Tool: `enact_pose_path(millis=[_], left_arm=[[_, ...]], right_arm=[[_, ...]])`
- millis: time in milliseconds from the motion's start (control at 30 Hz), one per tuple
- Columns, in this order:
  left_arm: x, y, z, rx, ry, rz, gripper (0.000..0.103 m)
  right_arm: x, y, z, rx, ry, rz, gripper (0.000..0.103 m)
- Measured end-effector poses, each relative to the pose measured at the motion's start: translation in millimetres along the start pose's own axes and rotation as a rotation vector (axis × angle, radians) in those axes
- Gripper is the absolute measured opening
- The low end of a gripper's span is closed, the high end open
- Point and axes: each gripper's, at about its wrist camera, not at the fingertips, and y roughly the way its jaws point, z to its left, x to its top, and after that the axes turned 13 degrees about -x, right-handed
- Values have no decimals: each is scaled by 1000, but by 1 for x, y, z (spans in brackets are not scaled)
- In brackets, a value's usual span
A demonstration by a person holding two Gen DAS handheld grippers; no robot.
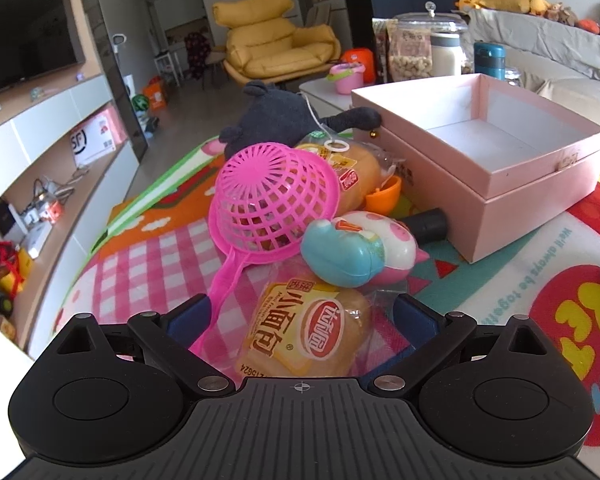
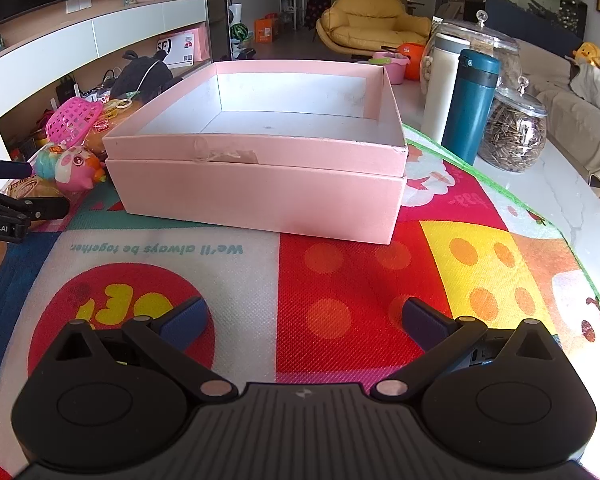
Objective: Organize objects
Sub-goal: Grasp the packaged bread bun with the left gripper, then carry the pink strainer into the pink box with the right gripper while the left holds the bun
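**Both grippers spread wide over the play mat, toys heaped beside the pink box**

The left gripper [image 1: 300, 312] is released, its blue pads [image 1: 188, 320] set wide apart on either side of a wrapped bread bun [image 1: 300, 336] that lies on the colourful mat [image 1: 148, 248] — the bun sits between the fingers, but neither pad touches it. Just beyond the bun, a round teal-and-white pig toy [image 1: 356, 248] rests against it, and a pink plastic strainer [image 1: 272, 196] leans on the pile with its handle running down toward the left finger. Behind the strainer lie a second wrapped bun [image 1: 356, 168] and an orange cup [image 1: 384, 196], and farther back a dark grey plush toy [image 1: 276, 116]. A black cylinder [image 1: 428, 224] lies touching the box's near wall.

The right gripper [image 2: 302, 316] is also released, holding nothing, its fingers apart above a red patch of the mat. Ahead of it stands the pink box [image 2: 260, 196], open-topped and seated in its lid, white inside. The toy heap is just left of the box in this view, with the left gripper's black finger reaching in at the left edge. Right of the box, off the mat on the white table [image 2: 572, 196], stand a teal flask [image 2: 472, 108], a white bottle [image 2: 440, 92] and a glass jar of seeds [image 2: 512, 132] — farther still, a yellow armchair [image 2: 372, 12].
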Motion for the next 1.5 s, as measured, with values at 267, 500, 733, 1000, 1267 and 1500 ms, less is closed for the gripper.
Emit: enact_pose_path(millis=[267,500,733,1000,1267,1500], left_arm=[[-7,-26,-24,28,-21,-43,54],[-18,-60,-51,-40,-100,-51,51],[-47,-98,-79,-117,-157,-74,49],[-51,-99,-79,-112,-190,-100,48],[-58,-93,-104,-70,-21,-89,53],[-59,-101,-104,-59,-3,-100,53]], right_arm=[[2,0,1,-8,-18,-1,103],[14,-3,10,26,-81,17,103],[36,-53,39,213,-127,-165,103],[42,-49,78,354,-156,-97,103],[43,-54,89,438,-162,-47,103],[51,-26,117,382,-153,24,92]])
